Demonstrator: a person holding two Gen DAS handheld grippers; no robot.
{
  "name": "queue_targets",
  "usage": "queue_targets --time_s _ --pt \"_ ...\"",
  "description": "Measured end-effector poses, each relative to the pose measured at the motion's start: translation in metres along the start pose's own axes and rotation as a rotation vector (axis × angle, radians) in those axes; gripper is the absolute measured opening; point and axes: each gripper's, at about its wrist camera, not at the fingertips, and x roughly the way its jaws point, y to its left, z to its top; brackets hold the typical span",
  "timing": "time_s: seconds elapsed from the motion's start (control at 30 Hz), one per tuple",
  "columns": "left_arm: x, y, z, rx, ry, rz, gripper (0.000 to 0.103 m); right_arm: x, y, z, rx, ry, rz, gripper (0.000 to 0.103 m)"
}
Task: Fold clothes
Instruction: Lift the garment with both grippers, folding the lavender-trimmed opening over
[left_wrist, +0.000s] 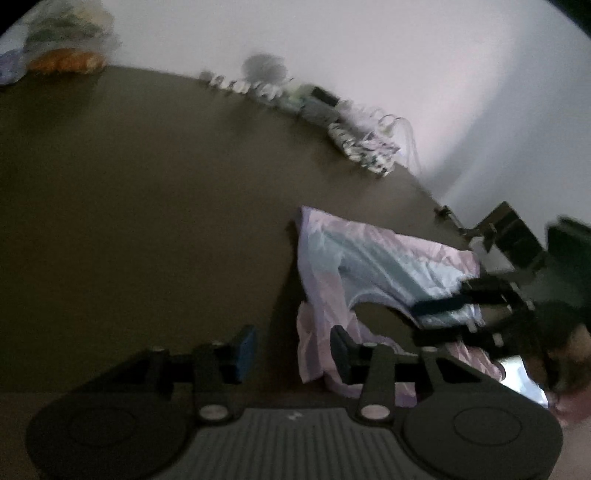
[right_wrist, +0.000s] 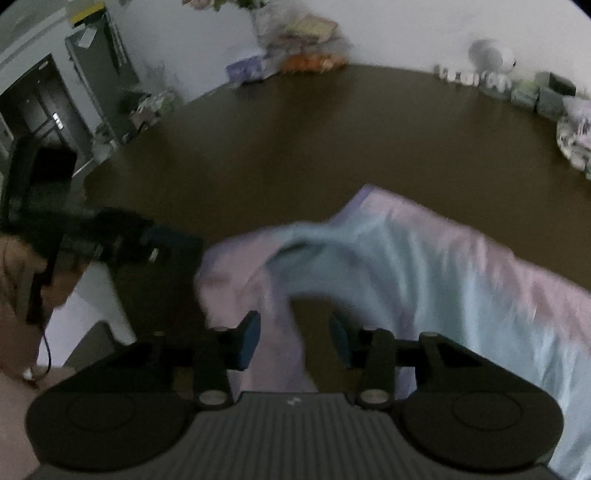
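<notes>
- One garment (right_wrist: 424, 258) lies on the dark brown table (left_wrist: 129, 221), a pastel shirt in pink and pale blue, rumpled, near the table's front edge.
- Two grippers are in play, one in each of the person's hands.
- The left gripper (left_wrist: 293, 356) hangs with its two blue-padded fingers spread apart and nothing between them; its right finger (left_wrist: 341, 354) sits over the edge of the pink cloth, though I cannot tell if it touches.
- The right gripper (right_wrist: 295, 341) is also spread wide, its two fingers apart, with a fold of the shirt lying in the gap beneath them; the pads do not pinch the cloth.
- In the left wrist view the right gripper (left_wrist: 439, 319) reaches over the shirt's far side, its two dark fingers visibly apart.
- Along the back of the table sits one plastic bag (right_wrist: 303, 40) with orange and yellow things inside, too blurred to count.
- One round white ball-like object (right_wrist: 491, 55) stands by the wall, beside a row of small boxes (right_wrist: 539, 92).
- Everything is motion-blurred, so finer folds are unclear.
</notes>
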Motion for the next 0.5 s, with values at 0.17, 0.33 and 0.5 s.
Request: queue_targets --time_s 0.17,0.33,0.5 --pt "-0.008 -0.012 -0.001 -0.031 0.008 0.033 0.04 -0.009 0.021 -0.03 -0.066 -0.008 0.0 0.041" --pt "0.001 -0.026 0.003 -0.084 0.064 0.102 0.03 -0.006 0.038 -0.045 -0.126 -0.03 -0.019 0.039" --pt "0.017 -0.029 0.002 -0.127 0.118 0.151 0.014 -0.004 0.047 -0.058 -0.177 -0.051 -0.016 0.037"
